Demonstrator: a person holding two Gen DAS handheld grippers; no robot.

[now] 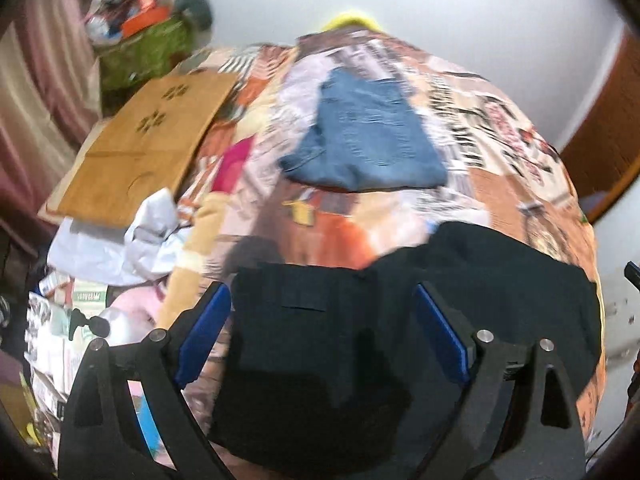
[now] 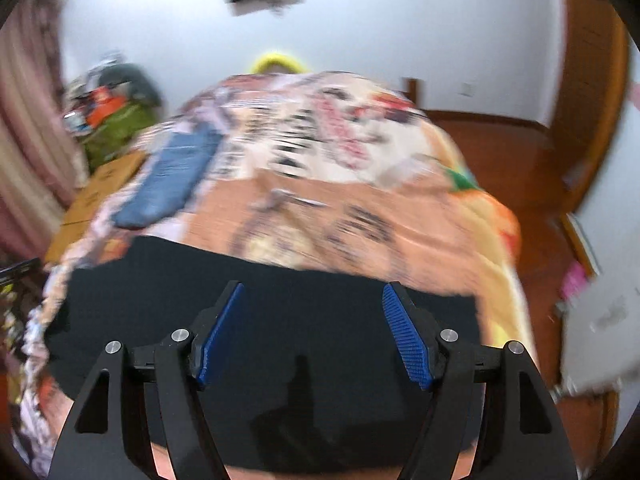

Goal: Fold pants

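Hovering over the bed, you are holding both grippers above the black pants [image 1: 400,320], which fill the lower half of each frame on the patterned blanket [image 1: 360,216]. Your left gripper [image 1: 322,332] is standing with fingers wide apart and empty; your right gripper [image 2: 312,332] likewise. The pants' long axis seems to be running left to right across both frames, directly beneath the fingers, so neither hand looks clearly nearer. Folded jeans [image 1: 368,136] are lying further up, centre frame.

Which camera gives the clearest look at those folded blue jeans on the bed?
The left wrist view: the blue jeans lie near the middle, fairly sharp. The right wrist view shows them off to the left, narrow and blurred.
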